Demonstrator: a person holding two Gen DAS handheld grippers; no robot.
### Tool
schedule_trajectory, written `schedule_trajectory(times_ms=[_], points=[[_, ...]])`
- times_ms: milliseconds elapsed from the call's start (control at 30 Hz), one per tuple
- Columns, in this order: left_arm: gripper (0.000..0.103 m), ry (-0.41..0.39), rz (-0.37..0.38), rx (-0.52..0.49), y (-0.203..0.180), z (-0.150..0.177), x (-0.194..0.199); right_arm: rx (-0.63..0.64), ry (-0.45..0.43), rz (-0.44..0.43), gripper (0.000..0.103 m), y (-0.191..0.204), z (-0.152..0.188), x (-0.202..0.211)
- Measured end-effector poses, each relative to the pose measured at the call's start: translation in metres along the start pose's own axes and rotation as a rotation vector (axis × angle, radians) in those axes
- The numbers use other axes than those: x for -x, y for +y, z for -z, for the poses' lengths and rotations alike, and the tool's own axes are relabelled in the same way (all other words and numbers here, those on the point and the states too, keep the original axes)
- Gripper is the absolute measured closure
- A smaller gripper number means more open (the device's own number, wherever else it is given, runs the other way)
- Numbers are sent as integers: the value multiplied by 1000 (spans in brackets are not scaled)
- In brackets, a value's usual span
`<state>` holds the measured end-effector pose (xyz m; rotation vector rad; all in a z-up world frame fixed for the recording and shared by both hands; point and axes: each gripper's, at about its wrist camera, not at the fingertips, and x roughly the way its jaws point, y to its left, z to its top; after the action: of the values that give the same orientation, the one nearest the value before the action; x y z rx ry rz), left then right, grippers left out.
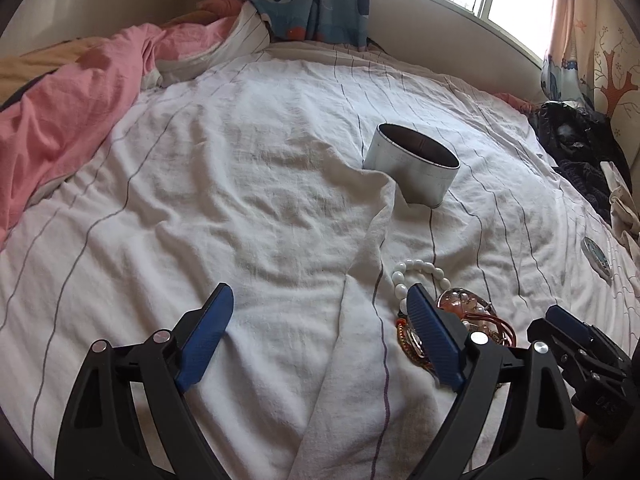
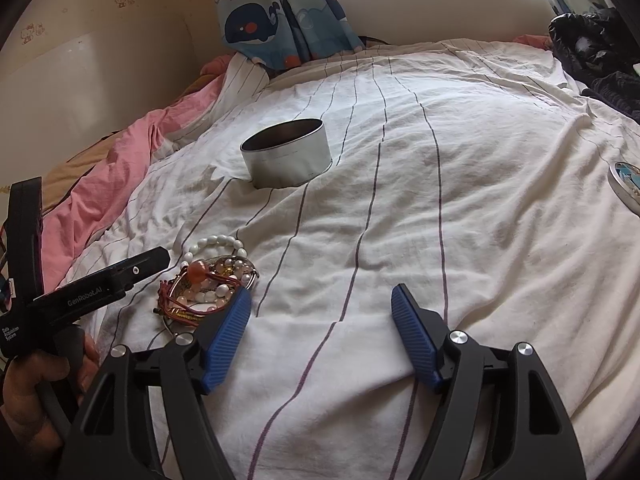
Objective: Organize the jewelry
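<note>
Left wrist view: the left gripper (image 1: pixel 320 294) was held w/ jaws wide apart, nothing between them, over the white striped sheet (image 1: pixel 240 200). The jewelry pile (image 1: pixel 452 320) was seen just beside and partly behind its right-side finger (image 1: pixel 432 340); a white bead bracelet (image 1: pixel 412 272) lay at the pile's far edge. The round tin (image 1: pixel 412 164), open and upright, was seen well ahead and slightly right of the gripper. The tin lid (image 1: pixel 597 257) was seen far to the right. The right gripper (image 1: pixel 576 332) was seen at the right edge, near the pile; its jaw state couldn't be told here.

Right wrist view: the right gripper (image 2: pixel 322 300) was held w/ jaws spread, nothing clamped. The jewelry pile (image 2: pixel 208 284) was seen touching or just beside its left-side finger (image 2: pixel 228 328), w/ the bead bracelet (image 2: pixel 218 244) on the far side. The tin (image 2: pixel 288 152) was seen ahead-left, the lid (image 2: pixel 628 184) far right. The left gripper (image 2: pixel 156 258) was seen at far left, gripped by a hand (image 2: pixel 36 384).
</note>
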<state>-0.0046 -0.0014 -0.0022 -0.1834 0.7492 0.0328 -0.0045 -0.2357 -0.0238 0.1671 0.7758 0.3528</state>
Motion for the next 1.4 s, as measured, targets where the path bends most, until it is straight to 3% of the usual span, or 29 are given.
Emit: schedule_trajectory(times_ms=[100,200,267,367,467,567,600,700,800,1000,1300,1333,1400], points=[[18,-86,28,-120,-21,2,21,-4,-2,-4,33,0,0,0],[18,-107,37,-226,-39,13,34,-7,-18,-13,33,0,0,4],[18,-84,27,-211,-37,19,34,3,-38,-30,33,2,-1,9],[18,-53,13,-81,-13,18,31,30,-34,-112,35,12,-3,11],[18,-53,-12,70,18,14,29,64,27,-183,50,27,-6,1],[17,-30,-3,174,36,14,23,87,73,-195,62,39,-10,-10],[17,-25,-4,177,37,14,21,88,86,-196,74,42,-10,-13],[17,-26,-8,154,33,14,20,81,97,-185,98,41,-10,-14],[16,-23,-8,147,30,14,18,52,60,-178,101,33,-8,-3],[16,-23,-16,130,27,14,18,-46,-41,-172,101,6,-16,25],[16,-26,-21,92,21,15,20,-137,-22,-76,100,-23,-15,33],[16,-32,-18,75,19,14,21,-144,-16,-91,96,-25,-15,33],[16,-56,-7,14,7,13,25,-124,-23,-83,37,-20,-16,32]])
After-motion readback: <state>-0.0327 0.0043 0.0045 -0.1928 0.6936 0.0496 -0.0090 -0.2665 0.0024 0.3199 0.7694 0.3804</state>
